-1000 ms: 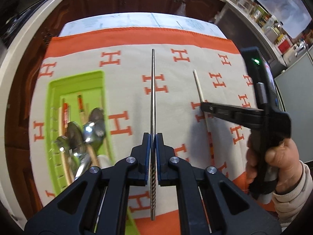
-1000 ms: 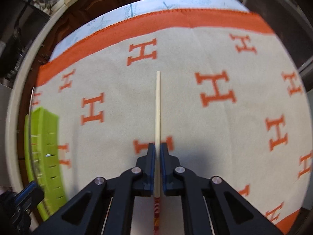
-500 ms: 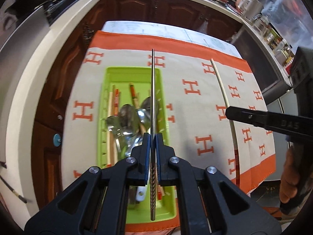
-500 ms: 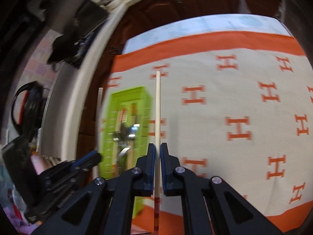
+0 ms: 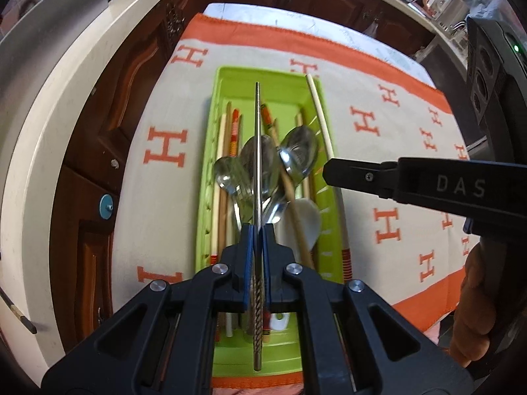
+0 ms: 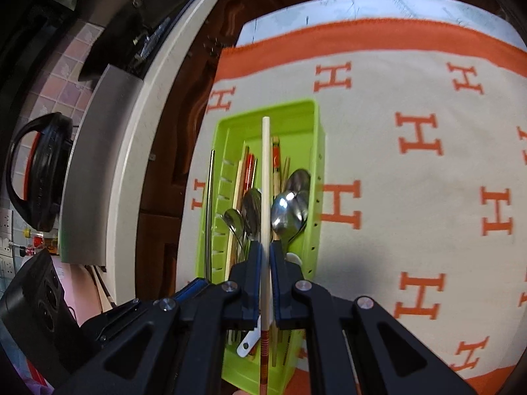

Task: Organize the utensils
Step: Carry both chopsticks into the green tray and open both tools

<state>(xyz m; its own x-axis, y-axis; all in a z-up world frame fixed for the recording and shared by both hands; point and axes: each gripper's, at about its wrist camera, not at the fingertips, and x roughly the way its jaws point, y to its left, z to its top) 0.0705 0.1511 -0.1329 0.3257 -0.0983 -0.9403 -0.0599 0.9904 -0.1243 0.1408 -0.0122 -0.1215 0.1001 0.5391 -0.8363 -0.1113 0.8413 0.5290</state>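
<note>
My left gripper is shut on a twisted-handle metal chopstick, held lengthwise above the middle of the green utensil tray. Inside the tray lie metal spoons, a white spoon and several wooden chopsticks. In the right wrist view my right gripper is shut on a pale wooden chopstick with a red-striped end, also over the tray. From the left wrist view the right gripper hangs over the tray's right rim with its chopstick.
The tray sits on a cream blanket with orange H marks near the table's left side. A white counter edge and dark wooden cabinets lie beyond. A person's hand grips the right tool.
Both grippers have swung left from the bare blanket to above the green tray, each still holding its chopstick. The right gripper now hangs close beside the left one.
</note>
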